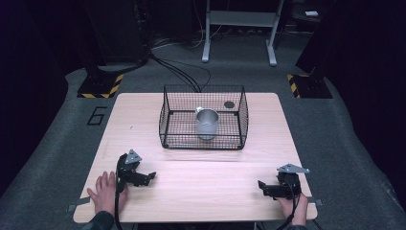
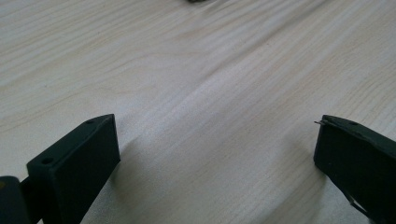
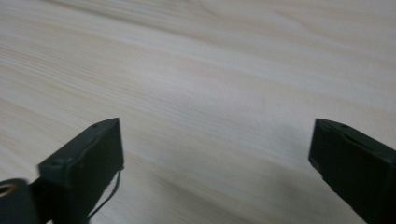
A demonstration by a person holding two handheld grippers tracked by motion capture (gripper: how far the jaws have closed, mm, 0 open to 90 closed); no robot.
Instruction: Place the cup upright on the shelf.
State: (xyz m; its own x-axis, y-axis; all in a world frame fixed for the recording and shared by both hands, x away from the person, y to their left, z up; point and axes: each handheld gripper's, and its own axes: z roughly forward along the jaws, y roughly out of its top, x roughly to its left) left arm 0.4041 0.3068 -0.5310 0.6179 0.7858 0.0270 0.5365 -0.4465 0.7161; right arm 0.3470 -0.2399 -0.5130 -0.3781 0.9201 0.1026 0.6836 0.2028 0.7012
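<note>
Metal cup (image 1: 207,123) stands upright inside the wire basket (image 1: 167,120), about mid-basket, slightly toward its near wall, handle or spout toward the far side. Landmark: the basket, on the far-centre part of the table (image 1: 201,187).

Left gripper (image 1: 146,178) rests on the table, well apart from the basket, near-left of it, a hand (image 1: 106,191) lying beside it. Left gripper view: jaws spread wide, bare wood between them, nothing held. Right gripper (image 1: 263,187) rests near-right of the basket, also well apart. Right gripper view: jaws spread wide too, empty, just wood grain ahead.

Judgement: the likely work is the cup, and no reach has begun.

Risks:
- The basket walls stand all round the cup, so only a top entry is free; a low approach would likely hit the near wall and shove the basket.
- The cup is smooth metal and round; an off-centre pinch on the rim could tip it or let it slip.
- Lifting without clearing the basket's rim could catch the cup and drag the basket.
- Cables trail from both grippers and could snag on the table edge.

Other: a small dark round thing (image 1: 229,104) shows at the far-right basket corner; can't tell whether it is inside or behind. Behind the basket, off the table: floor cables (image 1: 182,72), a grey stand (image 1: 239,28), hazard-striped bases (image 1: 100,86).
</note>
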